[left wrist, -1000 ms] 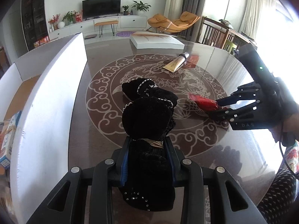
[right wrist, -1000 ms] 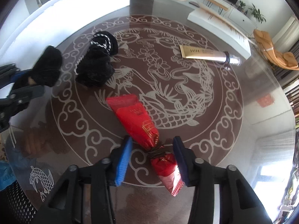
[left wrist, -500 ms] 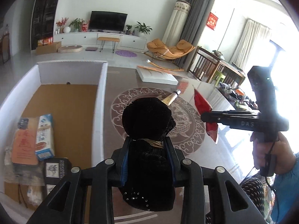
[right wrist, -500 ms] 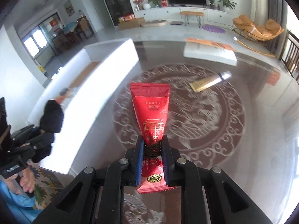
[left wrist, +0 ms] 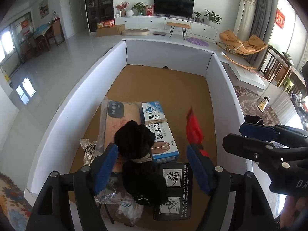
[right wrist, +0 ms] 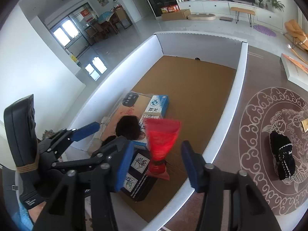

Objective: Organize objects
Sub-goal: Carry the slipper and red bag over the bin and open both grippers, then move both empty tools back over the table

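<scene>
left hand-held gripper just spread | black bundle between, unpinched | above box

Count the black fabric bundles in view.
2. One bundle over the packages in the white box; other bundle on the patterned table outside. More may be hidden.

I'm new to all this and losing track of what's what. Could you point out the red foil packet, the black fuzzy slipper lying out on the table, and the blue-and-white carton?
red foil packet (right wrist: 161, 140): right wrist view, its wide upper half.
black fuzzy slipper (right wrist: 281, 158): right wrist view, middle of its upper.
blue-and-white carton (left wrist: 160, 132): left wrist view, its printed top face.
</scene>
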Tool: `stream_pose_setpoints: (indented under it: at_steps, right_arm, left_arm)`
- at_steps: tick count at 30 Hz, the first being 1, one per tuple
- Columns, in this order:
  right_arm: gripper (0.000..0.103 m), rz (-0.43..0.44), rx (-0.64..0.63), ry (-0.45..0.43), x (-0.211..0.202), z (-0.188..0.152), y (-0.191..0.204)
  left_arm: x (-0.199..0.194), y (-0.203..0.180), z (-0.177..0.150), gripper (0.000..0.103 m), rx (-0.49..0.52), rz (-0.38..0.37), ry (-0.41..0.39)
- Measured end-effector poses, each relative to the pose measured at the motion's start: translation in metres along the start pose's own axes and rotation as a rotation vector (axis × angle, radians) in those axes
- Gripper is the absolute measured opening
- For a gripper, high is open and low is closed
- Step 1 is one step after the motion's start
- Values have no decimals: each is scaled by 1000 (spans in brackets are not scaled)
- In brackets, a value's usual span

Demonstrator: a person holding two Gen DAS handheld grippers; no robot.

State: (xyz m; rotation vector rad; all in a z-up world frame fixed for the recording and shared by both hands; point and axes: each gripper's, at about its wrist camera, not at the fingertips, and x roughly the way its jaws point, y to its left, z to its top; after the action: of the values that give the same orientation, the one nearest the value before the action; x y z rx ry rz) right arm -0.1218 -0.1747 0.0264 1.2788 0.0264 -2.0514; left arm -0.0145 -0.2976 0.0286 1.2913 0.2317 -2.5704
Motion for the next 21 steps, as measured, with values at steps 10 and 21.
stream_pose_setpoints:
  at_steps: [10, 21]
  right_arm:
    - [103, -358, -9, -317, -99, -95, -90]
    - [103, -704, 344, -261, -136, -215, -252]
  left_arm:
    - [-46, -116, -25, 93, 144, -187, -93]
    - [-5, -268, -85, 103, 376, -262, -28]
